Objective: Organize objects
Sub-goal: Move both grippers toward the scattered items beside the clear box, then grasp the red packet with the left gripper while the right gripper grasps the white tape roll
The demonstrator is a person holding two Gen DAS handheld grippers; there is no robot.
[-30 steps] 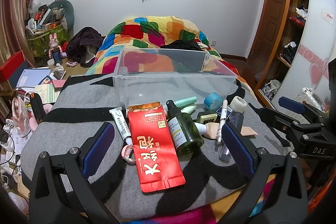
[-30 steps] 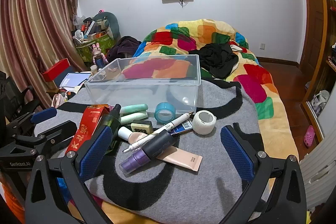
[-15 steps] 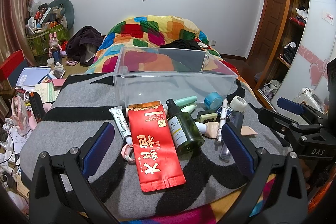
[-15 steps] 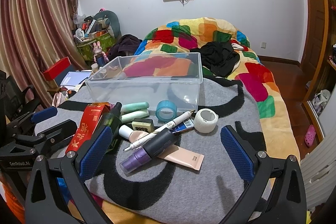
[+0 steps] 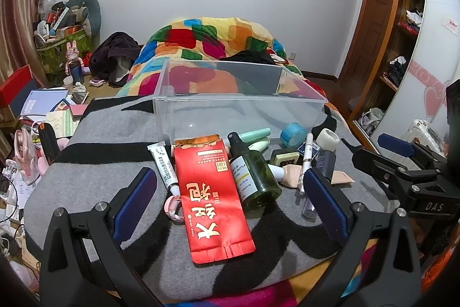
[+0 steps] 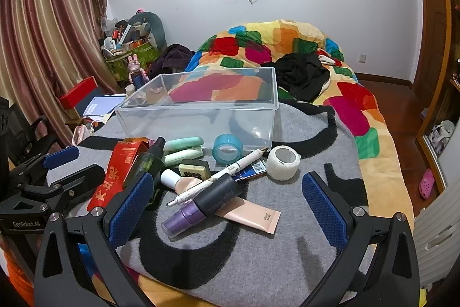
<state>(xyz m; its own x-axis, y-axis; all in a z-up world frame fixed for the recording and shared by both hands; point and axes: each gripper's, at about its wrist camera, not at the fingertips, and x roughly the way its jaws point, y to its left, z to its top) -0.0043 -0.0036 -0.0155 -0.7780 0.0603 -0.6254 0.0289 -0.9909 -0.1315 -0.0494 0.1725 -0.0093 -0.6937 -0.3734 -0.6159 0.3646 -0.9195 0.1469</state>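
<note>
Clear rigid plastic bin on grey-and-black fleece blanket; before it, glossy red foil pouch, dark green glass spray bottle, white pen, purple-capped cylinder. Left gripper and right gripper: fingers spread wide, holding nothing. Right view alone shows the beige tube full length.

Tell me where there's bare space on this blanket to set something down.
The clear bin is empty inside. Bare grey blanket lies right of the white tape roll, and more in front of the beige tube, between the right claw fingers. From red packet to blue tape, it's crowded.
</note>
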